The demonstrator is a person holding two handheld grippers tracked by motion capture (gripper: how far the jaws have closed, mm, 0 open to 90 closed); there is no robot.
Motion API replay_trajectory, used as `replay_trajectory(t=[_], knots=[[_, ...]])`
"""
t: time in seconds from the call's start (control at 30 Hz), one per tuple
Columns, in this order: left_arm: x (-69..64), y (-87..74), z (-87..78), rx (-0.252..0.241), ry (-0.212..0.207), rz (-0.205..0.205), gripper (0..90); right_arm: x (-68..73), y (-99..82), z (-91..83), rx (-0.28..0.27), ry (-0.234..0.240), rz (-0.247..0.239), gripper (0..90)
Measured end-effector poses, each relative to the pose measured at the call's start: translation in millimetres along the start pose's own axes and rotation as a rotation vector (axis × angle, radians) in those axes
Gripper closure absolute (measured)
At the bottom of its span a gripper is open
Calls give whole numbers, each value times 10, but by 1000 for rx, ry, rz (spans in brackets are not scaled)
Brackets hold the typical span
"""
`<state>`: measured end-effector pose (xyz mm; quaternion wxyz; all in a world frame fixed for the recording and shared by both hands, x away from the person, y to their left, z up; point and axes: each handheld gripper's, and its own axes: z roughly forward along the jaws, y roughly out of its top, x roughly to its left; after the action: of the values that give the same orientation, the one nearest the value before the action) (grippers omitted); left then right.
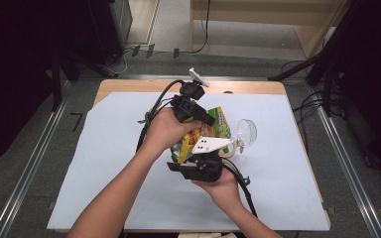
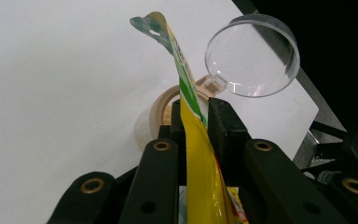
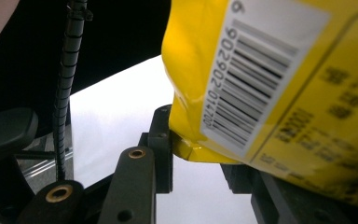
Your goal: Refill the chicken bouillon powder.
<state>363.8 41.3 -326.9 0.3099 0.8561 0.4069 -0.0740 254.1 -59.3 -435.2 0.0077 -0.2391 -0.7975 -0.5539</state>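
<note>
The left gripper is clamped on the thin upper edge of a yellow bag, at lower centre of the left gripper view. That view shows the bag edge-on, a narrow yellow strip with a green and white band that rises to a curled, notched tip at top centre. Beyond the jaws it shows a round tan container and a clear plastic scoop at upper right, both over the white sheet.

The right gripper is closed on a lower corner of the bag, at lower centre of the right gripper view. That view shows the bag's broad face: glossy yellow film, a white label with a black barcode and printed digits, and faint lettering at right.

In the high view both hands meet at frame centre. The left gripper sits above, the right gripper below, and the bag is held between them, raised off the desk. The scoop lies just right of the bag, on the sheet.
</note>
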Motion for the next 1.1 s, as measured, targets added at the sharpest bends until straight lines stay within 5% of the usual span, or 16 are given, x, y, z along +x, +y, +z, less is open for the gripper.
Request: replay_trajectory(t=[1.1], knots=[[-32, -40, -109, -11, 44, -2, 810, -10, 60, 92, 2, 45, -1, 707]])
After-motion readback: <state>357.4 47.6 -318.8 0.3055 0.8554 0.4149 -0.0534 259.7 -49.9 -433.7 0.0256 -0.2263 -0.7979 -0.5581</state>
